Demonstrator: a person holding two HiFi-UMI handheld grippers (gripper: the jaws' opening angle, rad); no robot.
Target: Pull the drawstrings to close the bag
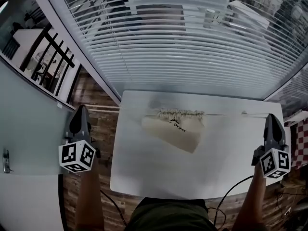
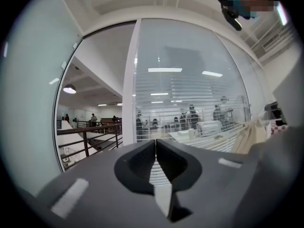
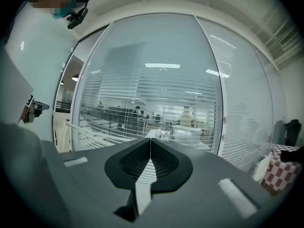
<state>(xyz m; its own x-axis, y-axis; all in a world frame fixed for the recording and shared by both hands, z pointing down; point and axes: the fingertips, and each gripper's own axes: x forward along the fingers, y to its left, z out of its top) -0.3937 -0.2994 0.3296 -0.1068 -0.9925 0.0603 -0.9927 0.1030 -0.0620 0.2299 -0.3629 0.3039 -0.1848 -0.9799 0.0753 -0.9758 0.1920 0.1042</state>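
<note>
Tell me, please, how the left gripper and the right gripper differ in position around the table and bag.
The left gripper hangs off the table, over the wooden floor; the right gripper is at the table's right edge. The right gripper's tip is near the drawstring trailing right from the bag; the left gripper is well away from it. Both have jaws shut on nothing.

A white table (image 1: 144, 167) stands before slatted blinds (image 1: 183, 57), beside a black railing (image 1: 58, 44).
</note>
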